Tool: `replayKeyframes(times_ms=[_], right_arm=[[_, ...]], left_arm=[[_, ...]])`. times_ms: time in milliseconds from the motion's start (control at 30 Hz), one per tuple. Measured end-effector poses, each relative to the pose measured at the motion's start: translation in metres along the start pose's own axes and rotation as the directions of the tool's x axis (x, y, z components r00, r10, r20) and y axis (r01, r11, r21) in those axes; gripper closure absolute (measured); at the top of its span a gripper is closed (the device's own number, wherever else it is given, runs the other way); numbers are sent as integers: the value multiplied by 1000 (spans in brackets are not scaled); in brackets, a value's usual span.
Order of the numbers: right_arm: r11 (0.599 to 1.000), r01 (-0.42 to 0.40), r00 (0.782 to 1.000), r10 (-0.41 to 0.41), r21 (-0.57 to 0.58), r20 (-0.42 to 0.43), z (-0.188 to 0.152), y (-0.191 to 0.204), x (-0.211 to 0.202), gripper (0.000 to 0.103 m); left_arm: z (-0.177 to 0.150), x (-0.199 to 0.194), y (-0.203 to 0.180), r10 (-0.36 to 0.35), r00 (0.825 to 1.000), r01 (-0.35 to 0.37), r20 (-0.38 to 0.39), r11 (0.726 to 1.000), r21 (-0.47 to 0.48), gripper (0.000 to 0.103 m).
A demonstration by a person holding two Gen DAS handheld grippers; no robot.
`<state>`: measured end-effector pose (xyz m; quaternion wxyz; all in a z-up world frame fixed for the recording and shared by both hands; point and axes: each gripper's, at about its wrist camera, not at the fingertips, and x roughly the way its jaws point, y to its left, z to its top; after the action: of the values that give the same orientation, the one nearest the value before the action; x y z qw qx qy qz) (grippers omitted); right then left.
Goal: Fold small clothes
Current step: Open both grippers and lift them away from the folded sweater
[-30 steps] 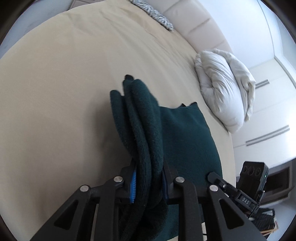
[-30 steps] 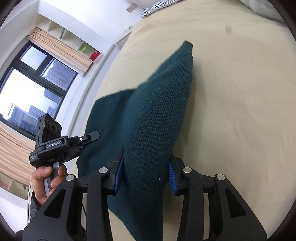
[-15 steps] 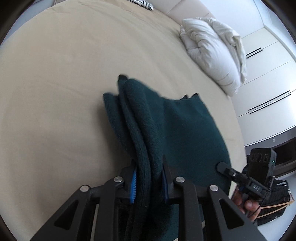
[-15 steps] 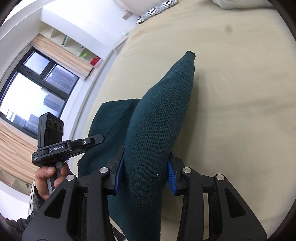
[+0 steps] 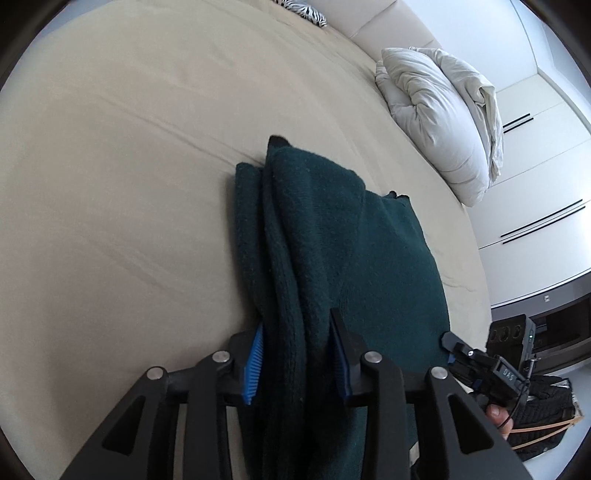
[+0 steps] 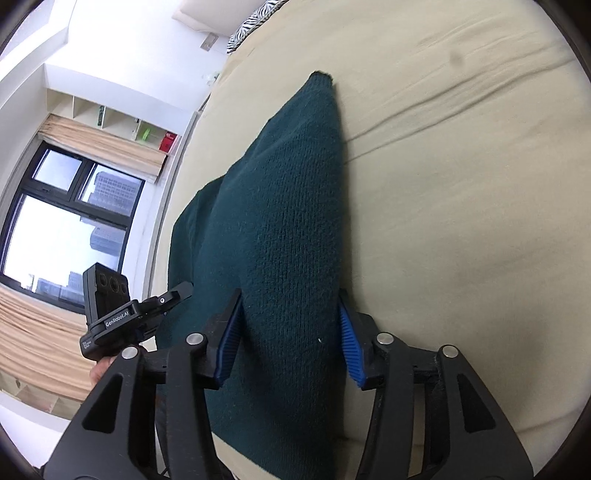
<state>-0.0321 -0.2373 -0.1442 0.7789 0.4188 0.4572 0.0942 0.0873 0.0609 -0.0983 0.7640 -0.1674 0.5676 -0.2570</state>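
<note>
- L gripper (image 5: 297, 354): blue pads pinch a bunched fold of the dark green knit garment (image 5: 332, 258).
- R gripper (image 6: 290, 339): pads clamp the garment's other edge.
- Garment lies on beige bed (image 5: 129, 166), beyond both grippers.
- White duvet (image 5: 439, 122) at the bed's far right; zebra pillow (image 5: 303, 9) at the bed's head.

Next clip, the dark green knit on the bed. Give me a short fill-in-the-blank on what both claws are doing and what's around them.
1. The left claw is shut on the dark ____ knit garment.
2. The right claw grips the same garment between pads coloured ____.
3. The garment lies on a ____ bed sheet.
4. Beyond the garment, at the bed's right edge in the left wrist view, sits a rumpled white ____.

Missing words: green; blue; beige; pillow
</note>
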Motion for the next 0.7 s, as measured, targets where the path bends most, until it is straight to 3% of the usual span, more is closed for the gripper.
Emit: replayKeyframes(times_ms=[100,200,300,333,367,400,467,533,600,667,700], right_arm=[[999,33,997,-34,7,63,-2,-6,-24,55],[994,109,985,-107,-10,134,-7,-1,-49,55],[977,202,961,-185,-67,204,-12,18,-69,55],[969,228,954,-204,-90,221,-14,26,-73,55],[959,260,943,-226,-116,245,-16,36,-79,54],[943,299,927,-251,-146,278,-18,46,-85,53],[908,367,896,-286,-203,341,-24,67,-97,49],[870,427,857,-303,-245,418,-31,92,-107,35],[842,467,810,-285,-270,512,-39,117,-123,22],[827,487,772,-257,-281,582,-44,136,-136,12],[819,497,745,-233,-288,625,-48,147,-145,8]], left_arm=[[-4,-15,-12,85,994,-89,66,994,61,56],[-11,-42,-31,136,973,-159,187,981,112,41],[-28,-73,-61,236,904,-321,357,925,203,26],[-36,-84,-73,257,870,-375,421,899,227,15],[-44,-95,-85,272,826,-430,494,871,239,3],[-50,-105,-94,278,788,-466,550,853,237,0],[-63,-126,-113,257,704,-517,662,824,231,0],[-72,-142,-128,264,630,-571,730,794,206,0],[-75,-155,-140,281,569,-614,773,771,172,0],[-82,-173,-147,295,490,-655,821,746,123,0],[-86,-179,-149,306,464,-667,832,738,101,0]])
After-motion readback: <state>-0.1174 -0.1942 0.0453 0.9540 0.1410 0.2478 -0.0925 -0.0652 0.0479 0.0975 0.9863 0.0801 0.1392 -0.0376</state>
